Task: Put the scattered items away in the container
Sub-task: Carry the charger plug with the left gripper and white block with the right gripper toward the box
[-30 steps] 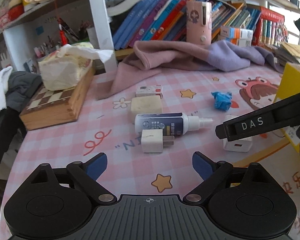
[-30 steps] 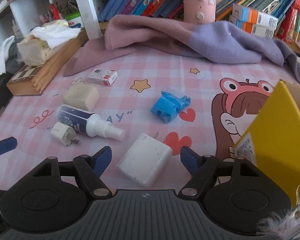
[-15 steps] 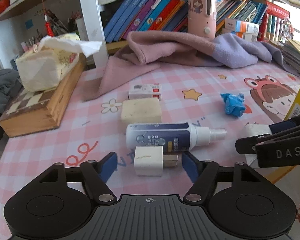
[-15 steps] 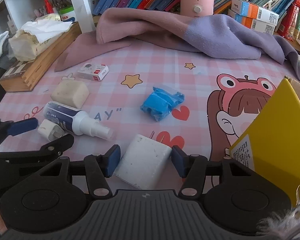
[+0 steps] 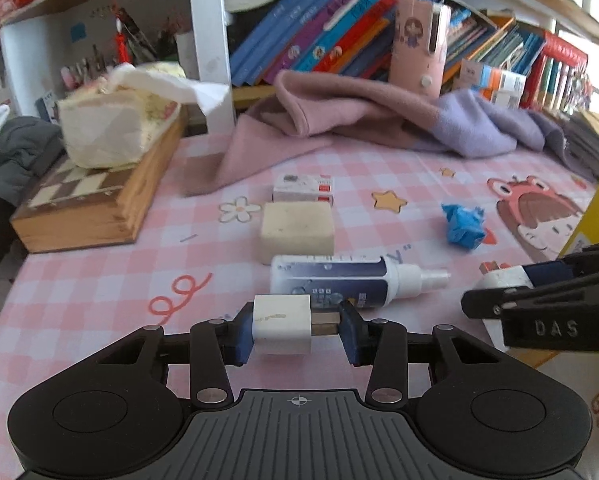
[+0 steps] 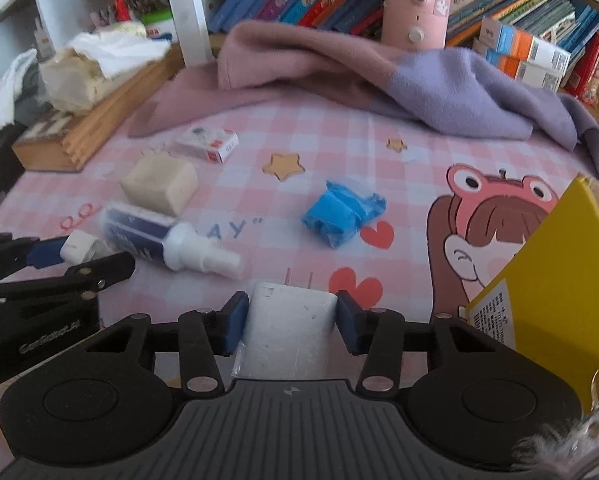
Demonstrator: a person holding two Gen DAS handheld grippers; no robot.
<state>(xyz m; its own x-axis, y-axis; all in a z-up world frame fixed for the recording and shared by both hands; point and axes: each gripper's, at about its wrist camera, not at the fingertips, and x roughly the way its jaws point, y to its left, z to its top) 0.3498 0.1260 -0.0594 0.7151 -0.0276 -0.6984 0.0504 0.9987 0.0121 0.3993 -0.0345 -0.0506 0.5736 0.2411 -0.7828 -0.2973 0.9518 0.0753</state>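
My left gripper [image 5: 295, 330] is shut on a small white plug adapter [image 5: 282, 324], low over the pink checked tablecloth. My right gripper [image 6: 289, 322] is shut on a larger white charger block [image 6: 287, 332] whose prongs point away; it also shows in the left wrist view [image 5: 503, 278]. A blue-and-white spray bottle [image 5: 339, 284] lies just beyond the left gripper. Behind it are a beige eraser block [image 5: 297, 226], a small white-and-red box [image 5: 303, 188] and a crumpled blue wrapper [image 5: 463, 226]. The yellow container [image 6: 539, 280] stands at the right.
A wooden chessboard box [image 5: 95, 196] with a tissue pack [image 5: 111, 128] on it sits at the left. A pink and purple cloth [image 5: 379, 120] lies along the back before a bookshelf. A pink bottle [image 5: 419, 44] stands behind the cloth.
Both grippers moved forward and closed: the left onto the small plug adapter, the right onto the charger block. The other items have not moved.
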